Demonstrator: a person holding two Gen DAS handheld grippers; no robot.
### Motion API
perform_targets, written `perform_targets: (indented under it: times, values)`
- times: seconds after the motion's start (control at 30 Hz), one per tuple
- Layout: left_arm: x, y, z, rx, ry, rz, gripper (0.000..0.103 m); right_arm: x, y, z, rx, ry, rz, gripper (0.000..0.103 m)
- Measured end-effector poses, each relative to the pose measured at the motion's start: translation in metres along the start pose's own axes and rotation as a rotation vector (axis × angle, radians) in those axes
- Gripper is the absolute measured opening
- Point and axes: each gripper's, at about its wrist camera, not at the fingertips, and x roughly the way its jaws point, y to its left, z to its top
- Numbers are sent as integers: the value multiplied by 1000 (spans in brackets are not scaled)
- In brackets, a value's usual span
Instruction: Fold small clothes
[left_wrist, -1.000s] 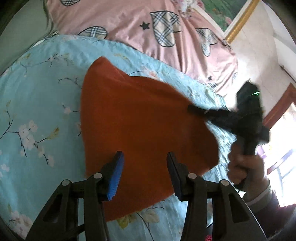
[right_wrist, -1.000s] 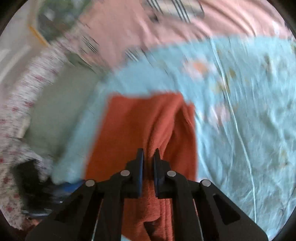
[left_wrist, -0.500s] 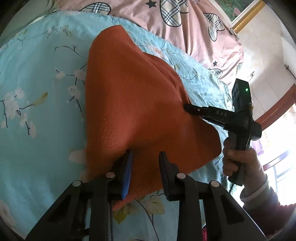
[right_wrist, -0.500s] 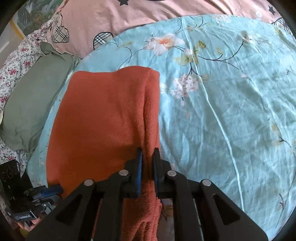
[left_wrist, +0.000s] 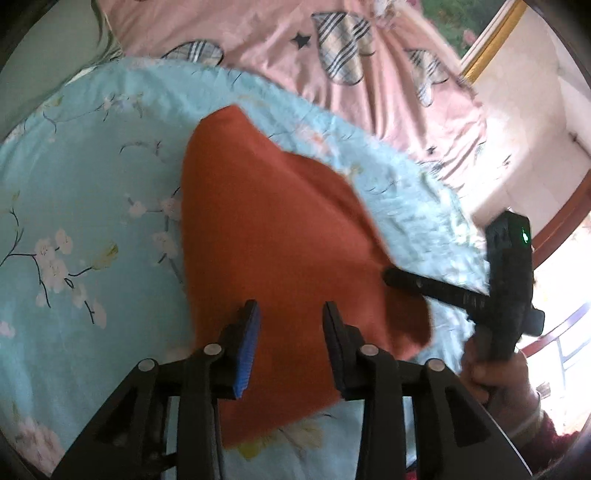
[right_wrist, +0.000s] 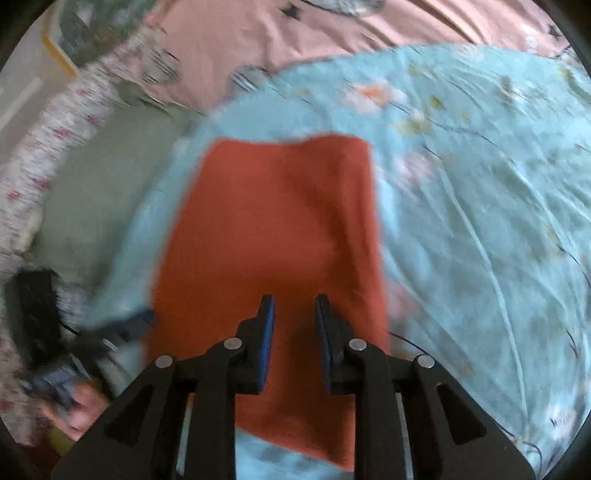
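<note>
With rust-orange knit garment (right_wrist: 273, 236) laid flat as folded panel on blue floral bedsheet (right_wrist: 480, 206), fold step judged just released. Left claw (left_wrist: 290, 332) and right claw (right_wrist: 293, 332) seen parted, nothing held. Next: fresh edge grip required for further fold.

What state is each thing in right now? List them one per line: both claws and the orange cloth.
Left claw: open, nothing between its jaws, over the near part of the cloth.
Right claw: open, holding nothing, over the cloth.
Orange cloth: lying on the blue floral sheet, roughly rectangular in the right wrist view, gripped by neither claw.
</note>
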Motion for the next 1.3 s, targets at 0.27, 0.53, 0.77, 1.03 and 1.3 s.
perform_targets:
  times: [0.27, 0.53, 0.77, 1.03, 1.3]
  values:
    - [10, 9, -5, -14, 40, 13, 20, 9, -15, -9, -8, 17, -33, 21]
    - [4, 6, -6, -22, 42, 27, 20, 8, -24, -12, 40, 12, 18, 23]
    - [-15, 3, 9, -9, -6, 65, 34, -17, 2, 24, 19, -41, 101, 33]
    - [-1, 23, 25, -56, 4, 94, 36, 25, 82, 118, -203, -4, 145, 56]
    - [14, 20, 16, -37, 12, 115, 47, 143, 184, 188, -598, 219, 57, 70]
